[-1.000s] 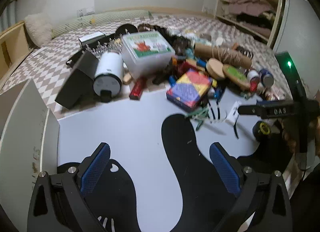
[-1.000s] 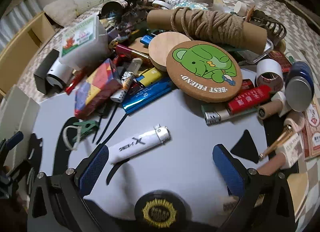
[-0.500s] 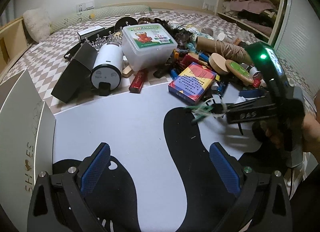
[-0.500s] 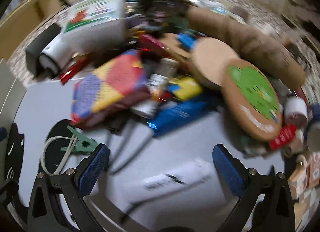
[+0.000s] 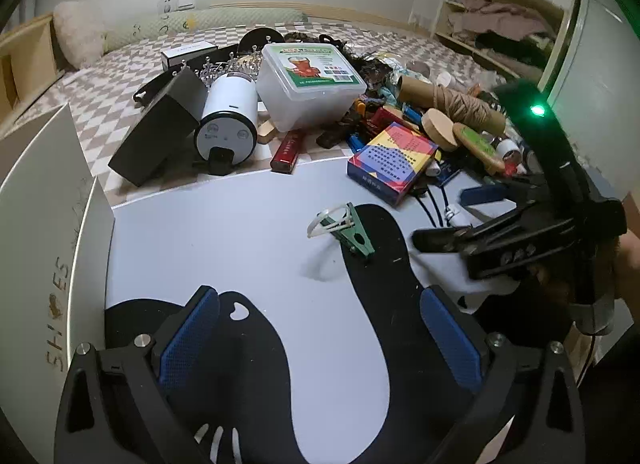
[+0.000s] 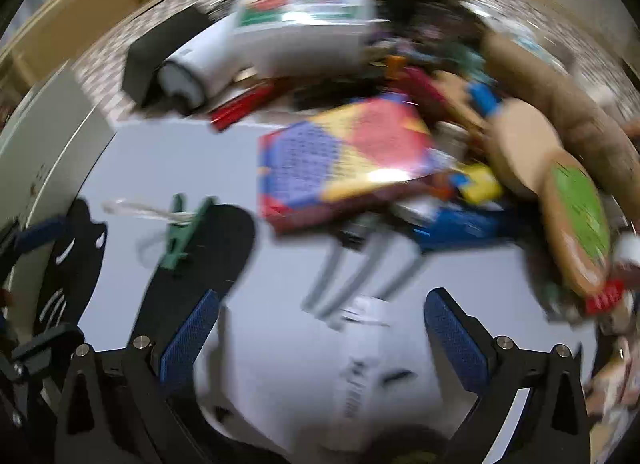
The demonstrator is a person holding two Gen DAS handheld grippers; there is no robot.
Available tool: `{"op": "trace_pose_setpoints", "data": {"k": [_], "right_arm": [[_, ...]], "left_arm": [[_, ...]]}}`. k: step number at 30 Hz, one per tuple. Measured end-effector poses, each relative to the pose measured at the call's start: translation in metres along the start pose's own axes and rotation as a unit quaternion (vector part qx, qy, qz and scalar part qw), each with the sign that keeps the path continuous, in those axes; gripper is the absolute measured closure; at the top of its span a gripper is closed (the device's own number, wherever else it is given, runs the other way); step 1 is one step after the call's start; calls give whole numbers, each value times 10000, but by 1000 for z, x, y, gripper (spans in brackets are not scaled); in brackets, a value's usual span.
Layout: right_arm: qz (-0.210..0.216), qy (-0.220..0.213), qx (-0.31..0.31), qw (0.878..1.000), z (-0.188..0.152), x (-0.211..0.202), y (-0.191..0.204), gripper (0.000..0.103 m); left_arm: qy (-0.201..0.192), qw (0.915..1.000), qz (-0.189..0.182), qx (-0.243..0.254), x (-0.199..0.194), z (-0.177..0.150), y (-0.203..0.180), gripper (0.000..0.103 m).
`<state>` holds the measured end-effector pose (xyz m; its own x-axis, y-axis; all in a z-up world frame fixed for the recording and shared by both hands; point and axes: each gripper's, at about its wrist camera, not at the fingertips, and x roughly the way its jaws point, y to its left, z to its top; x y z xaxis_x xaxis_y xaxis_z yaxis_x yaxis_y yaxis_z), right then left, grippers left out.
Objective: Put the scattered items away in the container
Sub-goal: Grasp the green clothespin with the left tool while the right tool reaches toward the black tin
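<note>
Closing in on the white lighter [image 6: 360, 348] with the right gripper [image 6: 322, 338] spread wide, needing a squeeze next; left gripper [image 5: 320, 338] likewise agape.

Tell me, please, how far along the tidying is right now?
Barely begun. Nothing visibly tidied: the pile is on the bed. Both the left hand-held gripper and right hand-held gripper are open and empty; the right's jaws straddle the blurred white lighter. The green clip lies loose.

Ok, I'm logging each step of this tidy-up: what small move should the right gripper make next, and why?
Probably ease the right gripper down and close on the white lighter. Its jaws are open with the lighter lying flat on the grey mat between them. The right wrist view is blurred, so the lighter's exact line-up is hard to judge.
</note>
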<state>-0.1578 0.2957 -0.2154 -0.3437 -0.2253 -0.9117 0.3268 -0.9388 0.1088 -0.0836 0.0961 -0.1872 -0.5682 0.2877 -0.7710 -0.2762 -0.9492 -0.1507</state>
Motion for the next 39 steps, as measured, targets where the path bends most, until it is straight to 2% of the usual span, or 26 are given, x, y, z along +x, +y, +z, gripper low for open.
{"op": "trace_pose_setpoints", "data": {"k": [7, 10, 12, 14, 17, 22, 24, 28, 30, 33, 36, 39], "right_arm": [[8, -279, 960, 9950, -19, -40, -56, 0], [-4, -354, 1213, 9920, -24, -46, -59, 0], [-12, -403, 1381, 9896, -27, -50, -62, 0], [-20, -453, 1548, 9869, -30, -54, -64, 0], [-36, -520, 1770, 9828, -36, -60, -66, 0], [-108, -559, 1624, 9851, -54, -64, -59, 0], [-150, -626, 1545, 9859, -60, -64, -53, 0], [-106, -672, 1375, 9882, -70, -59, -46, 0], [-179, -712, 1242, 9895, -74, -55, -42, 0], [-264, -761, 1089, 9908, -79, -49, -38, 0], [-245, -761, 1087, 9909, -84, -42, -40, 10], [-449, -834, 861, 9918, -87, -40, -37, 18]], "left_arm": [[-19, 9995, -59, -303, 22, 15, -3, 2], [19, 9988, -136, -460, 35, 20, -6, 4], [45, 9990, -95, -430, 41, 21, -11, 6], [72, 9993, -34, -360, 47, 22, -16, 14], [172, 9996, 74, -209, 58, 23, -22, 15], [280, 9993, 233, -46, 67, 28, -28, 17], [311, 9988, 377, 21, 69, 29, -30, 32], [283, 9979, 585, 15, 69, 27, -29, 44], [264, 9977, 618, -34, 67, 27, -26, 62], [248, 9977, 616, -112, 64, 26, -22, 82], [243, 9982, 531, -143, 60, 22, -17, 84], [239, 9985, 474, -153, 56, 18, -15, 84]]}}
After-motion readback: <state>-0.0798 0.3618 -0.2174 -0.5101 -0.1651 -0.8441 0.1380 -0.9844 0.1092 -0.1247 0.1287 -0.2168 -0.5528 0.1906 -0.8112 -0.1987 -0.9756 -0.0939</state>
